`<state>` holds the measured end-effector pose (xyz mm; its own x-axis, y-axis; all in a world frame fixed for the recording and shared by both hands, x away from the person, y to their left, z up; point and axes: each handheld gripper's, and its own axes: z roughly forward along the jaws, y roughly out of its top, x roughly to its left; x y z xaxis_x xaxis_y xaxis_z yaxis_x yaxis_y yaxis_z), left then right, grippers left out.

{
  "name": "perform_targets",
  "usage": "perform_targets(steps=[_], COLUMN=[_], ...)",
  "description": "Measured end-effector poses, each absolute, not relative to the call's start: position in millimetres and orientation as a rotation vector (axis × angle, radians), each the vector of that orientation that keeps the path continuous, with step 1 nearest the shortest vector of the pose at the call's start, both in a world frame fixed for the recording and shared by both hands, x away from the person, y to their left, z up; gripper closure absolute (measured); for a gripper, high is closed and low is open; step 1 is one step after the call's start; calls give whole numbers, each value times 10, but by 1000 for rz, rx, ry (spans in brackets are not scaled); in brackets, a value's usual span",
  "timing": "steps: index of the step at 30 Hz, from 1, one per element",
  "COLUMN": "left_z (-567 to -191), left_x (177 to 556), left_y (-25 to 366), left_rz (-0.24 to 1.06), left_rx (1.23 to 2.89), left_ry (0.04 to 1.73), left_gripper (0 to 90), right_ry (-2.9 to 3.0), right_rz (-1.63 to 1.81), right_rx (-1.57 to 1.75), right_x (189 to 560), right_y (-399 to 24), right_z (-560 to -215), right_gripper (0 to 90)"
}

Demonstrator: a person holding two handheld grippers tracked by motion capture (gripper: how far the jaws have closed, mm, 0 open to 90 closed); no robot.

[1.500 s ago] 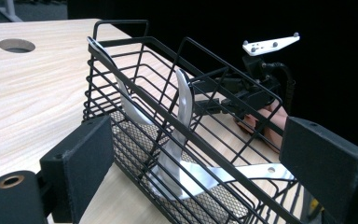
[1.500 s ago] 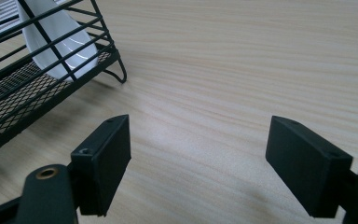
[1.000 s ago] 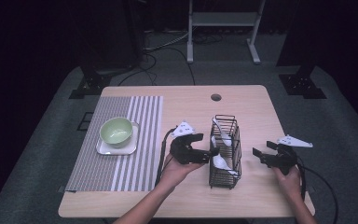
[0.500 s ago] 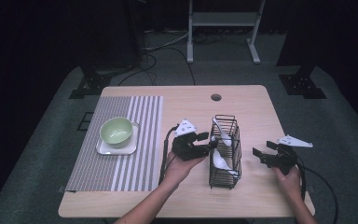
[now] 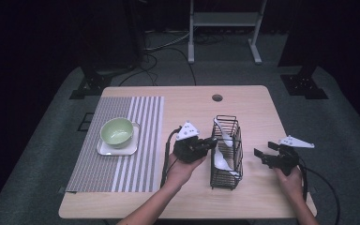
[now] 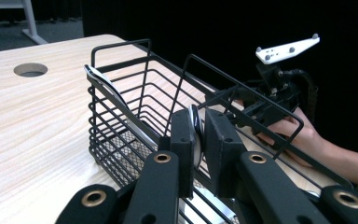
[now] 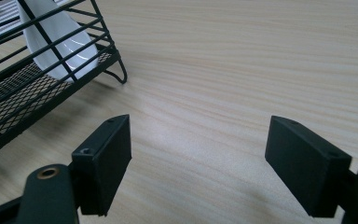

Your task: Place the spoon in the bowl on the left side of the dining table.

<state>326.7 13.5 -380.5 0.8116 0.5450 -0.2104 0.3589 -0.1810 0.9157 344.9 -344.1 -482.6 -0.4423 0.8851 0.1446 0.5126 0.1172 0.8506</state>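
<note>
Spoons [image 5: 224,159] in rack [image 5: 226,180], right of bowl [image 5: 116,131] on mat [image 5: 122,168]

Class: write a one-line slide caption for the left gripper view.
Left gripper shut on a white spoon's handle at the black wire basket's rim.

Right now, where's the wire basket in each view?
High view: the basket stands right of centre on the table, between the two tools.
Left gripper view: the basket runs from centre left to the right edge, its near rim just behind the jaws.
Right gripper view: the basket is in the top left corner.
Shared landmark: a white spoon inside it.
</note>
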Motion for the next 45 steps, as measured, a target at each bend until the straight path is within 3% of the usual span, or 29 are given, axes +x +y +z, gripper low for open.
perform_targets(steps=[16, 45], left_z=[-3795, -3421], left_x=[3290, 3299], left_y=[182, 265], left_rz=[48, -64], left_rx=[1693, 1558], left_ry=[743, 743], left_gripper=[852, 852], right_ry=[2000, 2002], right_rz=[1268, 1256], right_rx=[1354, 1366], right_x=[3450, 3453], right_y=[-3447, -3437], right_z=[-4827, -4827], right_gripper=[213, 213])
